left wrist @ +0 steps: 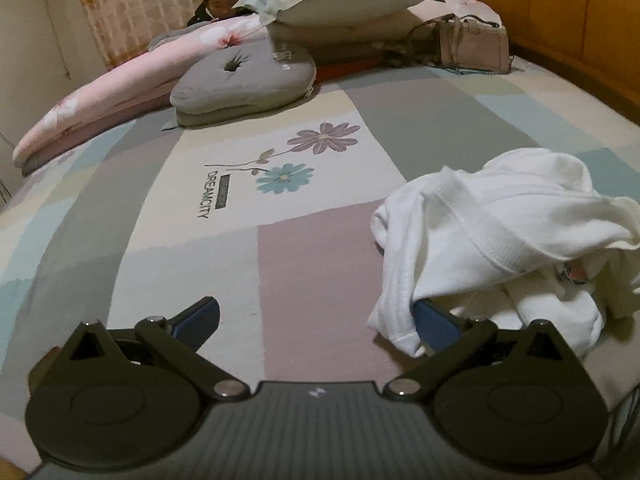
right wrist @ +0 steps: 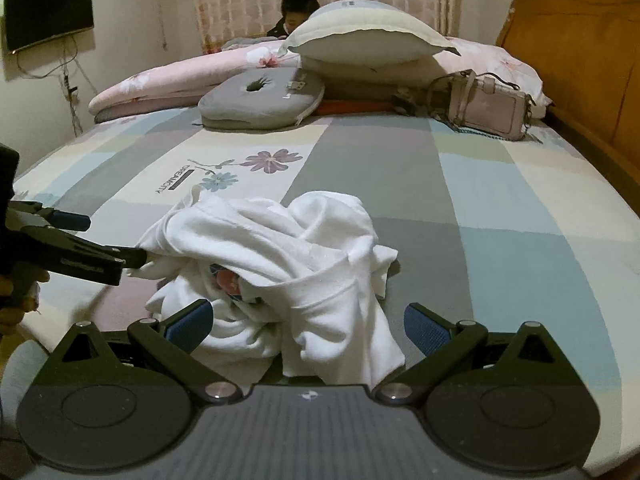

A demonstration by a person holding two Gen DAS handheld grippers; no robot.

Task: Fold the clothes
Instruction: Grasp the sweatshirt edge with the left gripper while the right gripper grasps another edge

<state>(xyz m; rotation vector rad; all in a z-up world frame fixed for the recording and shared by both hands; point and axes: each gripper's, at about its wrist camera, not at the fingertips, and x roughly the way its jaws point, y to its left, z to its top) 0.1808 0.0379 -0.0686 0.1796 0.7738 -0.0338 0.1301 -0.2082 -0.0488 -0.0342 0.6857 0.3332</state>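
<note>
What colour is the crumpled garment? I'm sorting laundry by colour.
White garment, clearest in the right wrist view.

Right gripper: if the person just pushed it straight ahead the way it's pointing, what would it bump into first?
Most likely the crumpled white garment, which lies directly between the open fingers of the right gripper. It looks very close already, though exact depth is hard to judge.
</note>
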